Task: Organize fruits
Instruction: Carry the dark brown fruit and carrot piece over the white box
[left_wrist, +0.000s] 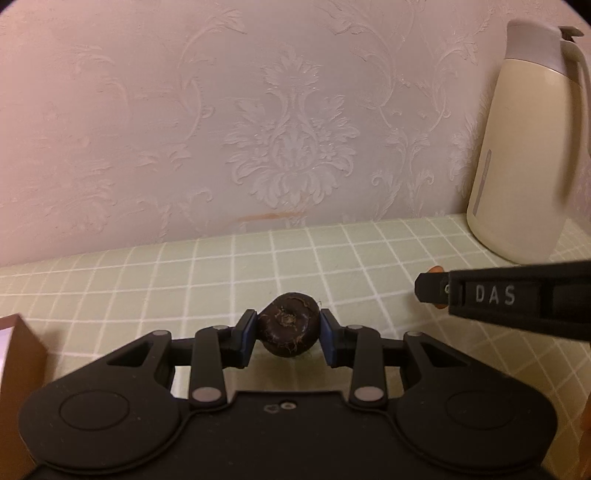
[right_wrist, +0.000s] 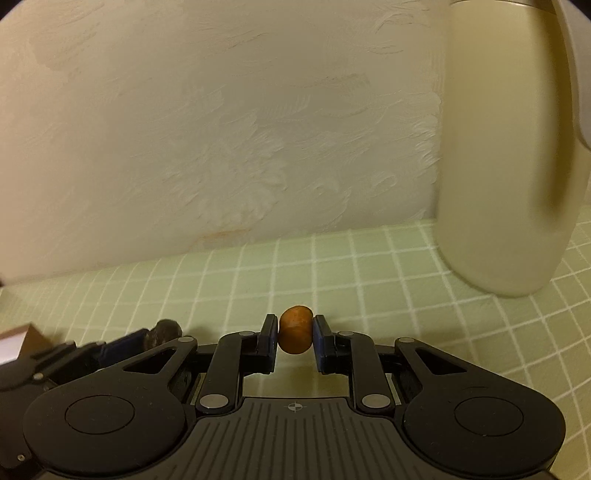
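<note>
My left gripper (left_wrist: 288, 332) is shut on a dark brown round fruit (left_wrist: 290, 330), like a water chestnut, held just above the green checked tablecloth (left_wrist: 221, 273). My right gripper (right_wrist: 294, 334) is shut on a small orange-brown fruit (right_wrist: 294, 334). In the left wrist view the right gripper (left_wrist: 428, 286) comes in from the right, with a sliver of the orange fruit (left_wrist: 436, 268) showing at its tip. In the right wrist view the left gripper (right_wrist: 147, 338) and its dark fruit (right_wrist: 166, 329) lie at the lower left.
A tall cream thermos jug (left_wrist: 524, 147) with a grey lid stands at the back right against the embossed wallpaper; it fills the right of the right wrist view (right_wrist: 509, 155). A brown box (left_wrist: 18, 369) sits at the left edge and shows in the right wrist view (right_wrist: 18, 341).
</note>
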